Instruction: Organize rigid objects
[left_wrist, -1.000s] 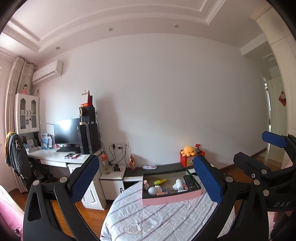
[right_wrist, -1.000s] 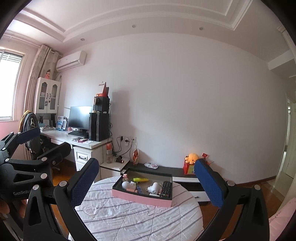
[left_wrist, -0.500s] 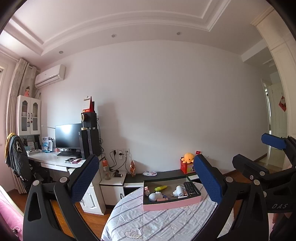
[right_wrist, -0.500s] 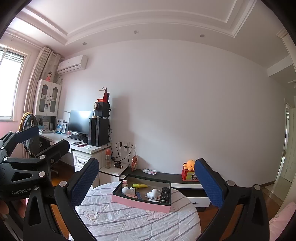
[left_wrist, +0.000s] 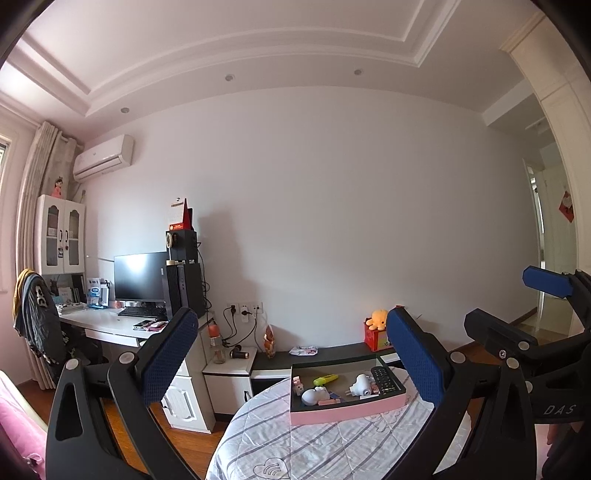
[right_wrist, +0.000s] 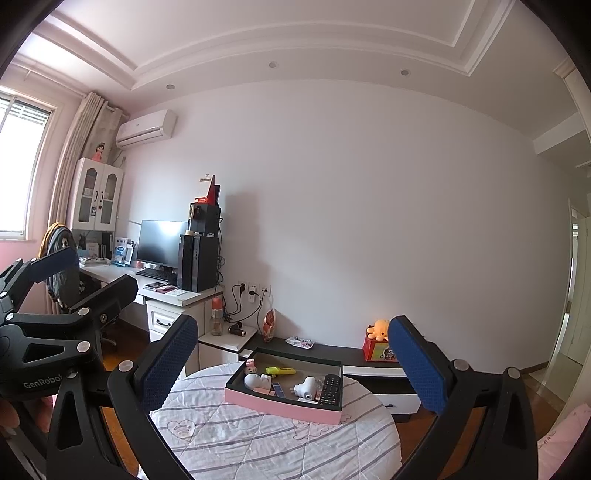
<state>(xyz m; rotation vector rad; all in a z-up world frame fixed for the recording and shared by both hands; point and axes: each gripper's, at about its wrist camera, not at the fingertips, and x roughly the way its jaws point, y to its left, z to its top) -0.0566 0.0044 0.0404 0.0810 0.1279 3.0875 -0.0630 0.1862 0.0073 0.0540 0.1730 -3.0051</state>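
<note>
A pink box (left_wrist: 347, 409) (right_wrist: 280, 402) with a dark inside sits on a round table (left_wrist: 295, 446) (right_wrist: 258, 439) with a striped white cloth. In it lie a black remote (left_wrist: 384, 379) (right_wrist: 330, 387), a yellow marker (left_wrist: 325, 379) (right_wrist: 280, 370), a white plug-like device (left_wrist: 361, 384) (right_wrist: 307, 388), a white rounded toy (left_wrist: 312, 396) (right_wrist: 253, 380) and a small pink figure (left_wrist: 296, 384) (right_wrist: 250, 365). My left gripper (left_wrist: 291, 354) is open and empty, well short of the box. My right gripper (right_wrist: 291, 354) is open and empty too; it also shows in the left wrist view (left_wrist: 517, 310).
A white desk (right_wrist: 162, 291) with a monitor (right_wrist: 160, 243) and black computer tower (right_wrist: 197, 262) stands at the left. A low dark cabinet (right_wrist: 354, 358) behind the table carries an orange plush (right_wrist: 378, 328) on a red box. A chair with a jacket (left_wrist: 37, 317) stands far left. A doorway (right_wrist: 576, 295) is at the right.
Both cameras have tilted upward and drawn back a little, so the table and box sit lower in view. Both grippers stay open and empty.
</note>
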